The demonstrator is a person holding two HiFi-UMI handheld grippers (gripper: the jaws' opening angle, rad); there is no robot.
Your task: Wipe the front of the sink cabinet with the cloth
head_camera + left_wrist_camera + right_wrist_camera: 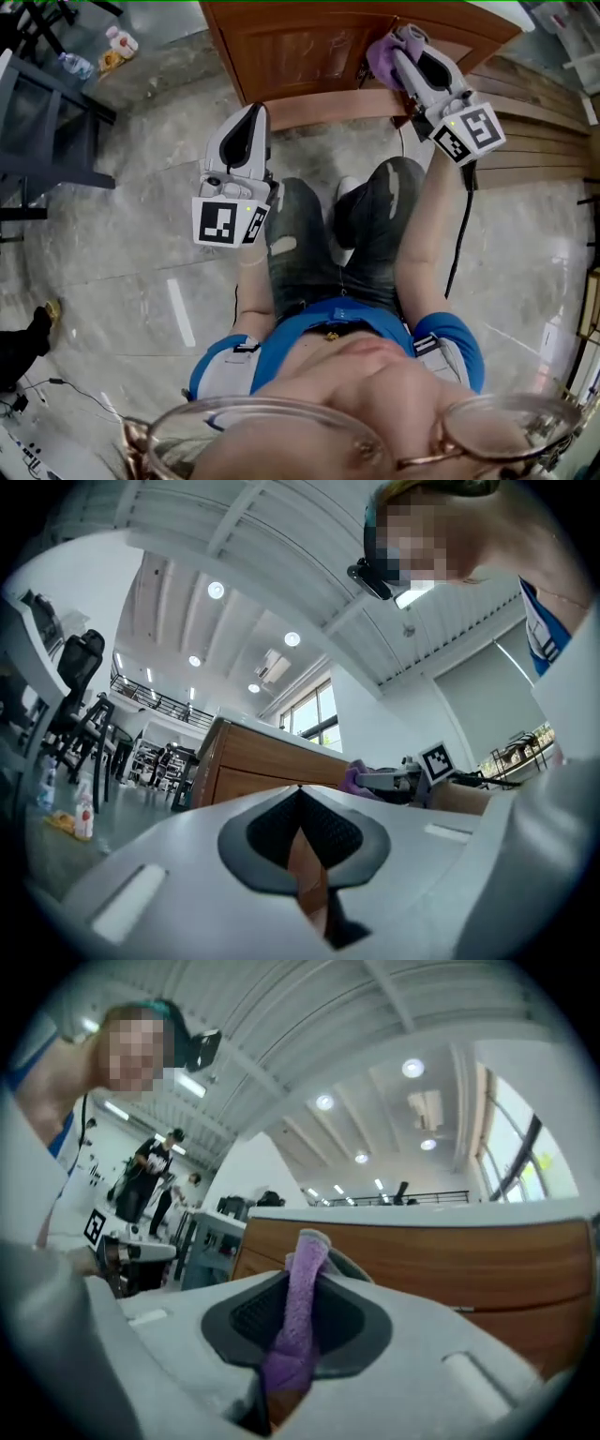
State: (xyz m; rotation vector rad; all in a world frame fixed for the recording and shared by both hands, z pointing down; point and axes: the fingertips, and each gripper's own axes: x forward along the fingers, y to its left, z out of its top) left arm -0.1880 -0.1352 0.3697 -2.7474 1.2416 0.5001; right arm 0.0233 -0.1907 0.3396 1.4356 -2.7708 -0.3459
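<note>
The wooden sink cabinet [309, 56] fills the top of the head view. My right gripper [405, 42] is shut on a purple cloth [382, 58] and holds it at the cabinet front, near its right side. In the right gripper view the cloth [300, 1307] stands pinched between the jaws of the right gripper [305, 1241], with the cabinet front [450, 1260] just behind. My left gripper [247, 120] is shut and empty, held over the floor just before the cabinet's base. The left gripper view shows the left gripper's [300, 794] jaws closed, the cabinet [253, 766] and the cloth [354, 778] beyond.
The person's knees [375, 216] are between the two grippers. A black chair frame [47, 122] stands at the left, with small bottles [117, 47] on the floor behind it. Wooden slats [534, 141] lie to the right, and a black cable [464, 225] hangs from the right gripper.
</note>
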